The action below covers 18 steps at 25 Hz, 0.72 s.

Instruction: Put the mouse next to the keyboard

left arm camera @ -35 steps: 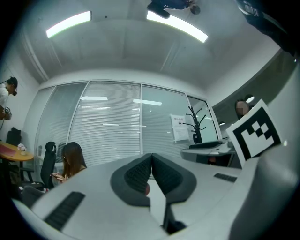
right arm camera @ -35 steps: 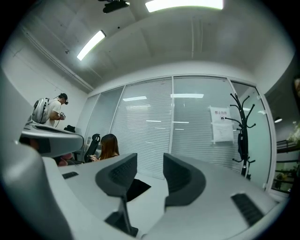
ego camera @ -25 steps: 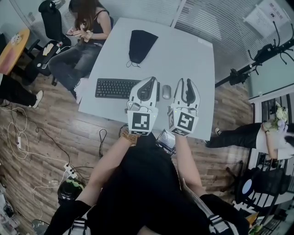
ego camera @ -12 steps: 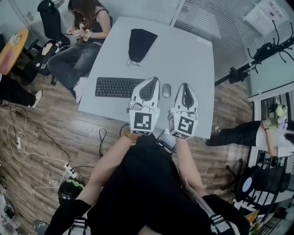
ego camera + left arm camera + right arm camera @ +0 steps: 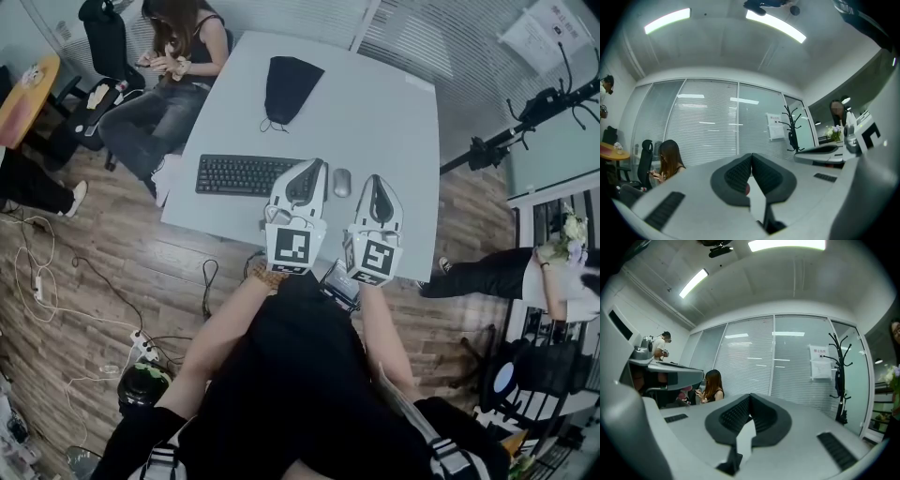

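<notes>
A grey mouse (image 5: 341, 183) lies on the white table (image 5: 394, 122), just right of the black keyboard (image 5: 239, 175). My left gripper (image 5: 317, 164) hovers over the keyboard's right end, left of the mouse. It is shut with nothing held, and its jaws meet in the left gripper view (image 5: 751, 155). My right gripper (image 5: 377, 177) is to the right of the mouse, apart from it. Its jaws have just been closing and now stand shut with nothing between them (image 5: 750, 396). Neither gripper view shows the mouse or the keyboard.
A black pouch (image 5: 286, 89) lies at the far side of the table. A seated person (image 5: 169, 56) is at its far left corner. A coat rack (image 5: 840, 380) stands by the glass wall. Cables (image 5: 56, 281) run across the wooden floor.
My right gripper's jaws went from open to shut, and the gripper drew back a little towards the table's near edge. The mouse, keyboard and left gripper stayed put.
</notes>
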Each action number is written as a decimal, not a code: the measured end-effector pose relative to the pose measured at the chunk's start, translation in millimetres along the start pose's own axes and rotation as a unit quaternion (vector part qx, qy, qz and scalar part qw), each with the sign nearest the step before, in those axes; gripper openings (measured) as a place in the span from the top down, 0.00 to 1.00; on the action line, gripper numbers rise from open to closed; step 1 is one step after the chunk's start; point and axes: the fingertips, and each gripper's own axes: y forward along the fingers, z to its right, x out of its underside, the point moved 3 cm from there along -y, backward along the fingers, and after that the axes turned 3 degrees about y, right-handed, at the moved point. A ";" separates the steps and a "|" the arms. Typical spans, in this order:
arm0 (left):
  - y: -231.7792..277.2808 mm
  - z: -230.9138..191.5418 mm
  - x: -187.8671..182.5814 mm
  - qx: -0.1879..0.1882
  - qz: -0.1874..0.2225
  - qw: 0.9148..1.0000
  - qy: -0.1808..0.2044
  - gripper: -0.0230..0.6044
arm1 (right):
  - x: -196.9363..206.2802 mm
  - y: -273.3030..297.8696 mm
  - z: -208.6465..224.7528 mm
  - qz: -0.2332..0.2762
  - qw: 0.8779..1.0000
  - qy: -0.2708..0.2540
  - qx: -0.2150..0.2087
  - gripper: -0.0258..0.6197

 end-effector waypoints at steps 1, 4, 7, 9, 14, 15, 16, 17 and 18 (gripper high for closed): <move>-0.7 -0.4 0.3 -0.001 -0.001 1.000 0.001 0.94 | 0.8 -0.5 -1.0 -0.001 1.000 0.000 -0.001 0.97; -1.3 1.0 0.3 -0.001 0.000 1.000 0.003 0.94 | 2.9 -1.0 -0.2 -0.003 1.000 0.000 -0.003 0.97; -2.0 2.4 -0.2 -0.002 -0.002 1.000 0.005 0.94 | 3.9 -1.5 1.2 -0.005 1.000 0.000 -0.005 0.97; -2.8 0.8 -1.1 -0.003 -0.002 1.000 0.008 0.94 | 4.2 -1.4 0.3 -0.006 1.000 0.000 -0.006 0.97; -6.2 2.7 -0.4 -0.006 -0.003 1.000 0.007 0.94 | 8.6 -5.7 1.6 -0.013 1.000 -0.002 -0.006 0.97; -6.5 3.8 0.2 -0.005 -0.004 1.000 0.007 0.94 | 9.0 -6.2 2.4 -0.014 1.000 -0.003 -0.005 0.97; -6.3 4.6 0.5 -0.004 -0.004 1.000 0.008 0.94 | 9.1 -6.0 3.2 -0.015 1.000 -0.003 -0.004 0.97; -5.9 5.3 0.8 -0.003 -0.005 1.000 0.009 0.94 | 9.2 -5.5 4.3 -0.015 1.000 -0.003 -0.003 0.97; -5.3 5.8 1.1 -0.002 -0.005 1.000 0.010 0.94 | 9.4 -5.0 5.5 -0.015 1.000 -0.003 -0.002 0.97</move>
